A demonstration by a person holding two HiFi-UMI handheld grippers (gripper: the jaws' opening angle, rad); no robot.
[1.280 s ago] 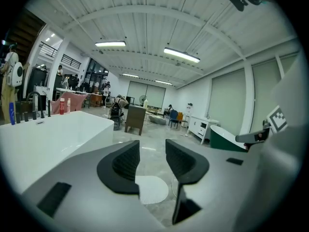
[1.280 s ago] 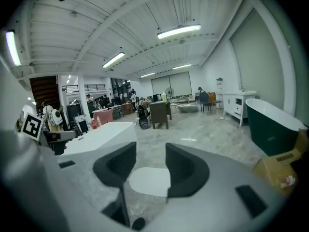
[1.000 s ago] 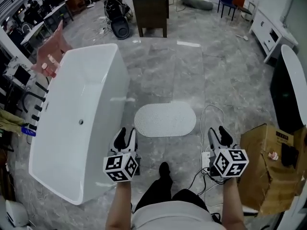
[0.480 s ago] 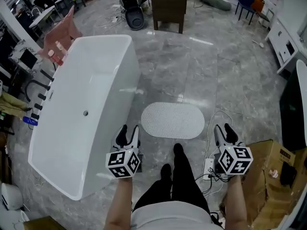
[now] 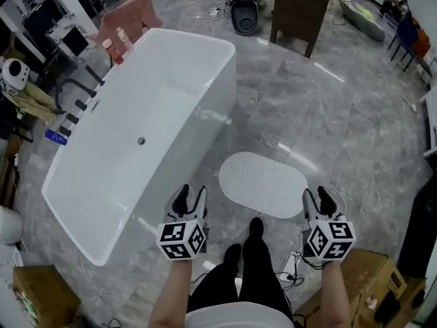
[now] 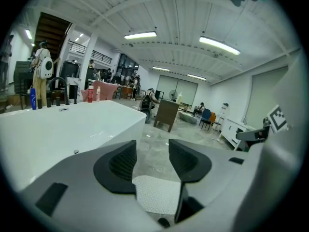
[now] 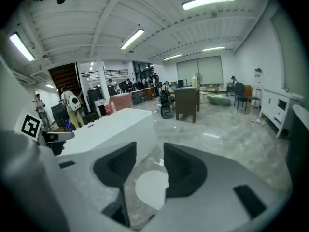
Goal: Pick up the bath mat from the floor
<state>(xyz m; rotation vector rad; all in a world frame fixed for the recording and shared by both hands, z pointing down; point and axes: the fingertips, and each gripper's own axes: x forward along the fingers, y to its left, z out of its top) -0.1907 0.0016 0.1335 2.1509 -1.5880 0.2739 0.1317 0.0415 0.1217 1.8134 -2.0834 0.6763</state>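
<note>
1. An oval, pale grey, dimpled bath mat (image 5: 263, 184) lies flat on the grey marbled floor (image 5: 321, 108). It is just beside the long side wall of the white freestanding bathtub (image 5: 198, 135), with a strip of bare floor between them.
2. The left gripper (image 5: 189, 197) hovers close to the tub's near end, above the floor and clear of the mat. Its jaws have just been opening and stand released, with nothing between the pads; only the mat on the floor shows through the gap.
3. The right gripper (image 5: 319, 198) hangs on the side of the mat away from the tub. Its jaws are also spread and empty, and it does not touch the mat.
4. The person's legs in black trousers (image 5: 246, 272) stand between the two grippers, farther from the tub than the left gripper. The dark shoes are near the mat's closest edge.
5. A dark wooden cabinet (image 5: 300, 9) stands well beyond the tub's far end.
</note>
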